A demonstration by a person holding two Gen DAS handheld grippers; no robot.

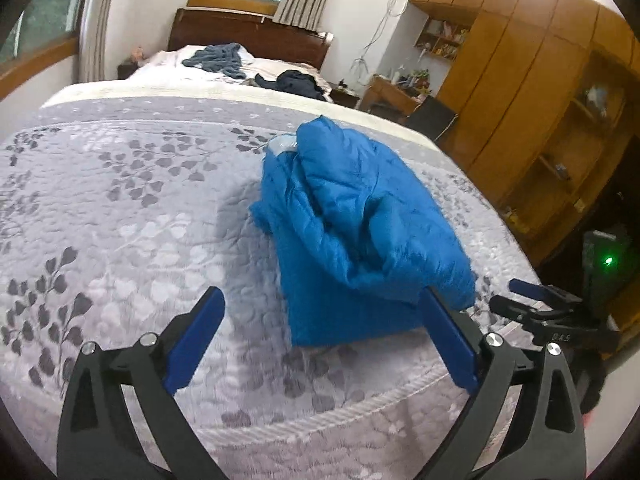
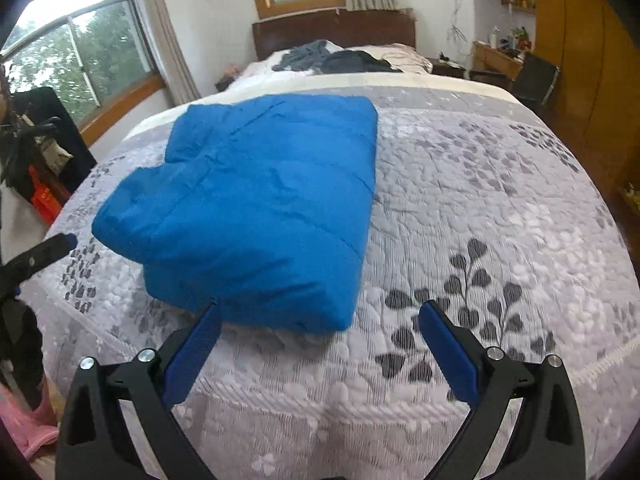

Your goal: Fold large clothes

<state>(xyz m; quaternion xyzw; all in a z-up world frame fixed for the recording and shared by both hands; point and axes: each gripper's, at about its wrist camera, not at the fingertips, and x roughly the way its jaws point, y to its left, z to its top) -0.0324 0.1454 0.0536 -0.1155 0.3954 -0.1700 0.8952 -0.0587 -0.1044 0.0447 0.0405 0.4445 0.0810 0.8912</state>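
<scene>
A bedroom scene from two wrist cameras, read left to right. On the left, the left gripper (image 1: 322, 300) hovers low over the near edge of the bed (image 1: 120, 208), which is covered by a grey quilt printed with leaves. Its blue fingers (image 1: 196, 338) are spread wide and hold nothing; the right-hand finger sits just beside the near corner of the garment, though actual contact cannot be made out.

In the middle lies the blue puffer jacket (image 2: 256, 204), folded into a thick rectangular bundle near the foot of the bed. From the left wrist view a loose, puffy fold bulges on top, so the bundle looks folded but not yet flat.

To the right, the right gripper (image 2: 320, 314) is level with the jacket's near edge, pointing along the bed toward the headboard (image 2: 332, 32). Its fingers are also spread and empty, the left one just at the bundle's front edge.

The folding seems nearly complete. A good finish would likely be to press or tuck the bulging top layer so air escapes from the padding, working from both sides at once, since slippery quilted fabric tends to spring back open.

Farther off, dark clothes (image 2: 352, 62) lie heaped near the headboard, with wooden wardrobes (image 1: 520, 80) along the right wall
</scene>
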